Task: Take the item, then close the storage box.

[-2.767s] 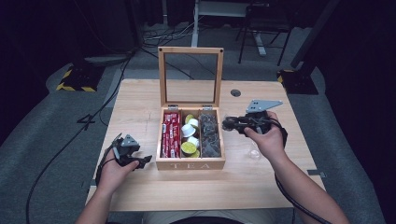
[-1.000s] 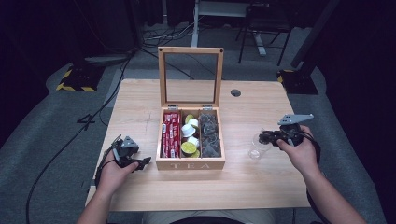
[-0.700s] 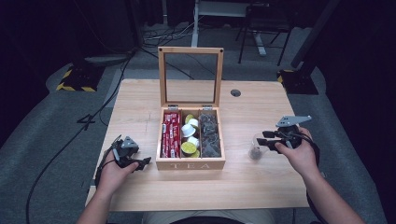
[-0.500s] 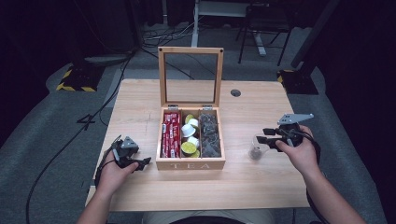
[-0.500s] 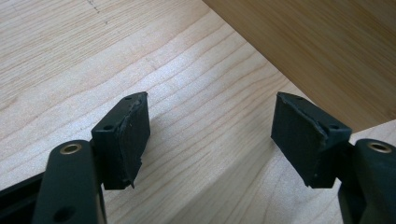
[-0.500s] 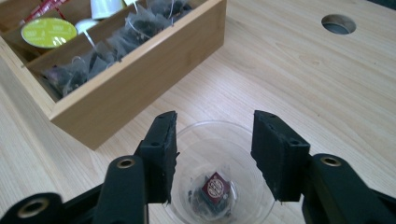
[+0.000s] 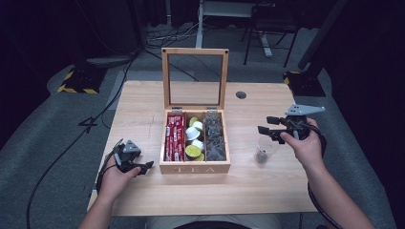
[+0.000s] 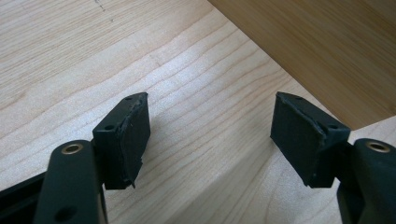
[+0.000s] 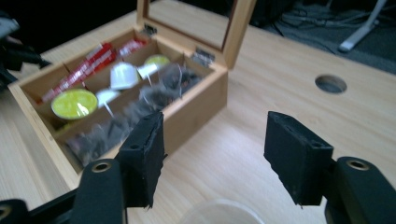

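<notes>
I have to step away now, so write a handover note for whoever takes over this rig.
Right hand-held gripper: jaws have just been opening, nothing between them; it sits above the clear packet, which lies on the table right of the tea box.
Left hand-held gripper: open, empty, low over the table by the box's left front corner.
Done: one packet set out of the box.
Left: lid stands open; red sachets, pods and dark packets remain inside.

A pale wooden table (image 7: 143,102) stands on grey floor (image 7: 43,124), the room behind dark.
</notes>
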`<state>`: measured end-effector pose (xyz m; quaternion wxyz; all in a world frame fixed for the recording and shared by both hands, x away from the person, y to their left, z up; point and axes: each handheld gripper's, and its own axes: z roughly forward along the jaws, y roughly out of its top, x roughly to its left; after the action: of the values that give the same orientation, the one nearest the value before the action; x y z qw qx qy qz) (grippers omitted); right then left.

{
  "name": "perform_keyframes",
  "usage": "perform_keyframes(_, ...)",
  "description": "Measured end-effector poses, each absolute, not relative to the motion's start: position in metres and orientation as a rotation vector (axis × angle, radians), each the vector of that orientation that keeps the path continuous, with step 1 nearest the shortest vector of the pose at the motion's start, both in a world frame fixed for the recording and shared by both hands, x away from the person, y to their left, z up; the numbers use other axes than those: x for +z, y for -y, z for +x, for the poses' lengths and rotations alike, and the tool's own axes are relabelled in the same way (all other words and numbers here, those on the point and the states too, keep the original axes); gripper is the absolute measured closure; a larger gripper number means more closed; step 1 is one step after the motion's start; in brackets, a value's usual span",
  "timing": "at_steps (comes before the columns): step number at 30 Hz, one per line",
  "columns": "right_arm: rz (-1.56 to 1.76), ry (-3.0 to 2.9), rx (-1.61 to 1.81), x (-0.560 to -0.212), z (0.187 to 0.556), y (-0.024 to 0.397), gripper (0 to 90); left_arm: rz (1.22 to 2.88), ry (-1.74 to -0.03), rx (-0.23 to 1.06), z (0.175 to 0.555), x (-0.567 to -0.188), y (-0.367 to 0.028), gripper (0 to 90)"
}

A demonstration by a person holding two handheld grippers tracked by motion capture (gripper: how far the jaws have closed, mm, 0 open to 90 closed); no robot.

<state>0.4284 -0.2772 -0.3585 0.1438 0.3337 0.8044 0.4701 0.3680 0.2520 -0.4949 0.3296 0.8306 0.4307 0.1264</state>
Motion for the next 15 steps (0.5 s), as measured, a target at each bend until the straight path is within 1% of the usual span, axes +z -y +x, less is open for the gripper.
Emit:
perform_keyframes(4,0.941,-2.293,1.442,-0.353,0.434,0.271,35.8,2.170,-1.128,0.326,0.368,-0.495,-0.252,29.1)
perform_keyframes(7,0.923,-2.283,1.429,-0.347,0.440,0.265,35.2,2.166,-1.130,0.333,0.368,-0.494,-0.252,29.2)
perform_keyframes(15,0.854,-2.290,1.389,-0.322,0.467,0.236,29.1,2.144,-1.148,0.347,0.359,-0.493,-0.258,29.5)
